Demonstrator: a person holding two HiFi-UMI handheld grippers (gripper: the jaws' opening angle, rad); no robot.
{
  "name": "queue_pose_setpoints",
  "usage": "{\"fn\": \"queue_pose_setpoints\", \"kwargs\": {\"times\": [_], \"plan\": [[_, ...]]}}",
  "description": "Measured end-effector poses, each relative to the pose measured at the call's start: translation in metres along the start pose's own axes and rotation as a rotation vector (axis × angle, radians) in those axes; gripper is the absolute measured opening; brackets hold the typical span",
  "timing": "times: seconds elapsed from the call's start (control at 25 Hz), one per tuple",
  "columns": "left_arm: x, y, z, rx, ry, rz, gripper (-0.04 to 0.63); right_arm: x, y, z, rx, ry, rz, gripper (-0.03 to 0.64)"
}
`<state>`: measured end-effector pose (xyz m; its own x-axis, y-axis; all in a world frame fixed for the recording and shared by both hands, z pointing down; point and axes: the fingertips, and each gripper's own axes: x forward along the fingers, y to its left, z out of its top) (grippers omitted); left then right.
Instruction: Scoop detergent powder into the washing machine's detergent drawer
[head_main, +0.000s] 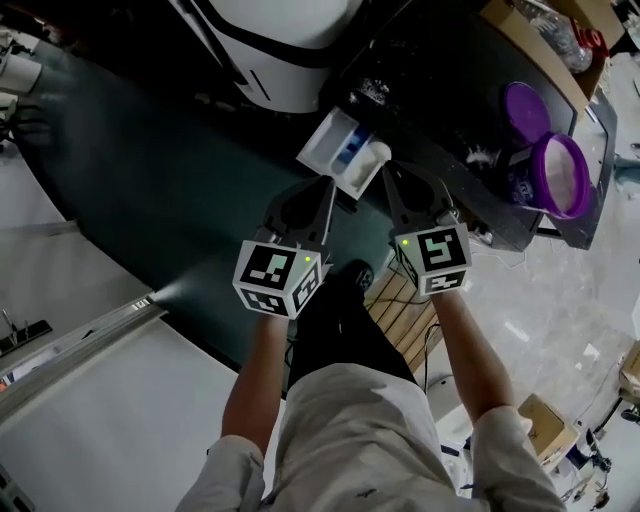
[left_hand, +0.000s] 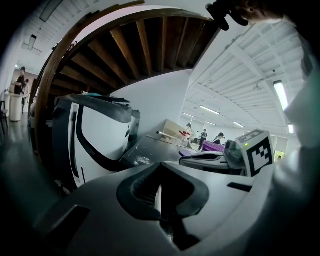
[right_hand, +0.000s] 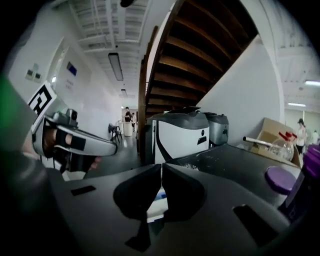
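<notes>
The white detergent drawer (head_main: 340, 150) with a blue insert stands pulled out from the white washing machine (head_main: 290, 40). My left gripper (head_main: 327, 186) is shut and empty, its tips just short of the drawer's near edge. To its right my right gripper (head_main: 386, 172) is also shut, with nothing in it, and its tips are beside the drawer's right corner. In the right gripper view the drawer (right_hand: 155, 200) shows below the closed jaws. An open purple detergent tub (head_main: 558, 175) with white powder stands at the right. No scoop is in view.
A dark worktop (head_main: 430, 90) with spilled white powder runs right of the drawer. A purple lid (head_main: 525, 108) lies on it behind the tub, and a cardboard box (head_main: 545, 40) stands further back. The floor is dark below the drawer. People stand far off.
</notes>
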<state>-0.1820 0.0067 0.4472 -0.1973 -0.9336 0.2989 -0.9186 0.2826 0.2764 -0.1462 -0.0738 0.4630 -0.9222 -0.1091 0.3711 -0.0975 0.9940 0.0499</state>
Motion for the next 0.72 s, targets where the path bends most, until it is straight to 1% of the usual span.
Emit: {"fn": "queue_pose_setpoints", "kwargs": {"times": [0.08, 0.16, 0.44, 0.6, 0.72], "plan": [[-0.002, -0.004, 0.008, 0.012, -0.006, 0.0, 0.02, -0.004, -0.003, 0.006, 0.053, -0.018, 0.007, 0.009], [-0.004, -0.008, 0.013, 0.019, -0.009, -0.001, 0.02, -0.009, -0.005, 0.014, 0.084, -0.034, 0.009, 0.009], [-0.015, -0.027, 0.034, 0.043, -0.027, -0.008, 0.02, -0.032, -0.004, 0.045, 0.097, -0.087, 0.002, 0.009], [-0.021, -0.033, 0.047, 0.064, -0.038, -0.004, 0.02, -0.047, -0.003, 0.056, 0.124, -0.102, 0.013, 0.009], [-0.026, -0.035, 0.059, 0.082, -0.054, -0.002, 0.02, -0.056, -0.007, 0.068, 0.124, -0.122, 0.013, 0.009]]}}
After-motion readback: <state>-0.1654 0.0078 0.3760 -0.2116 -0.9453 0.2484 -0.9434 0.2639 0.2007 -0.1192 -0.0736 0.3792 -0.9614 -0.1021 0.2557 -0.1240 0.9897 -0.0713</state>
